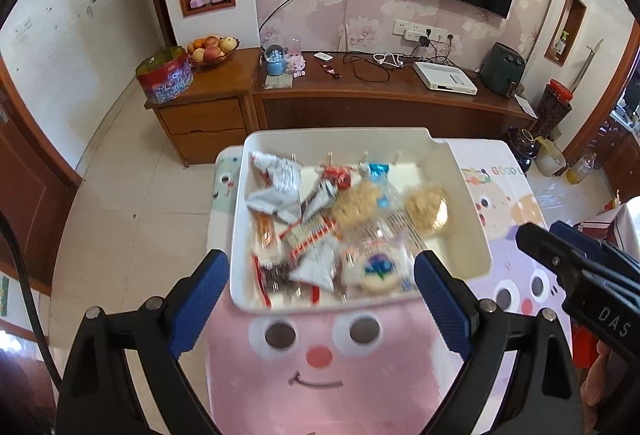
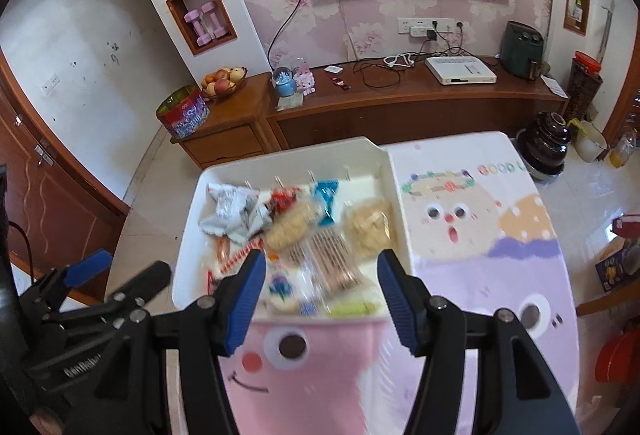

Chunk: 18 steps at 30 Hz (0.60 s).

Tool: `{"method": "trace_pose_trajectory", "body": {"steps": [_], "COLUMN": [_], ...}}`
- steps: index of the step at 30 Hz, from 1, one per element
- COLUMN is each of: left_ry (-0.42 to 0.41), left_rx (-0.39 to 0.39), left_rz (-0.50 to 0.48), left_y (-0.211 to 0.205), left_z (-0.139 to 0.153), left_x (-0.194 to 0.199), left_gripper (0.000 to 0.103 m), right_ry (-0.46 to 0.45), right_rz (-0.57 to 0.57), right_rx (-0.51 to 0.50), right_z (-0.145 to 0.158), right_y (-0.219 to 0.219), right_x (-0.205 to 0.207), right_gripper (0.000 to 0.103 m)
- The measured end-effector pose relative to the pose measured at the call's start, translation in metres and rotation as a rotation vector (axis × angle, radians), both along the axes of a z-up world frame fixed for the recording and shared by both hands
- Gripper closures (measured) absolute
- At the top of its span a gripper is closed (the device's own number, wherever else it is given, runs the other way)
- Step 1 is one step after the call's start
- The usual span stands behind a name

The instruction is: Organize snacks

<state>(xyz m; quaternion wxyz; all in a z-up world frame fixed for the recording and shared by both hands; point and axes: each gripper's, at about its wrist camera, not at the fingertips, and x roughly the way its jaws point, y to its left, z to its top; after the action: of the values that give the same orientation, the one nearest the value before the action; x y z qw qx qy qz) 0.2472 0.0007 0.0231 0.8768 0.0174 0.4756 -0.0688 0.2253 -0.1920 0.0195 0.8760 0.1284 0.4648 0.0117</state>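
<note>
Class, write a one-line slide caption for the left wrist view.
Open left gripper hovers near a white plastic tray of wrapped snacks on a pink cartoon tablecloth.

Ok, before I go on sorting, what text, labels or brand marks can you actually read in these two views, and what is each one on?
"GOOD", then cut off: printed on the cartoon tablecloth, beyond the white tray.
"DAS": white letters on the body of the right gripper, in the left wrist view.
Raised lettering on the left gripper body, right wrist view: too blurred to read.
Snack wrappers in the tray: print blurred, unreadable.
</note>
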Motion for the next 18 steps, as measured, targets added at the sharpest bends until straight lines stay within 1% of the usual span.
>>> {"method": "trace_pose_trajectory", "body": {"steps": [6,10,15,18], "left_ry": [0.006,0.007,0.007,0.011], "left_rx": [-0.020,-0.037,-0.038,-0.036], "left_rz": [0.008,0.021,0.036,0.040], "left_y": [-0.003,-0.006,-0.013,-0.019], "left_z": [0.007,0.014,0.018,0.019], "left_x": [-0.069,-0.117,-0.167,-0.184], "left_gripper": [0.009,0.009,0.009,0.009], "right_ry": [0.020,0.041,0.013,-0.004], "right_rz": [0.003,-0.004,0.002,0.003], "right_rx": [-0.019,0.002,-0.032,-0.037], "right_z": [0.000,0.002,0.016,0.021], "right_y": [-0.012,-0.018,-0.020,-0.022], "right_x": [-0.067,-0.113,-0.160,-0.180], "right_gripper": [0.044,0.044,0.044,0.044]}}
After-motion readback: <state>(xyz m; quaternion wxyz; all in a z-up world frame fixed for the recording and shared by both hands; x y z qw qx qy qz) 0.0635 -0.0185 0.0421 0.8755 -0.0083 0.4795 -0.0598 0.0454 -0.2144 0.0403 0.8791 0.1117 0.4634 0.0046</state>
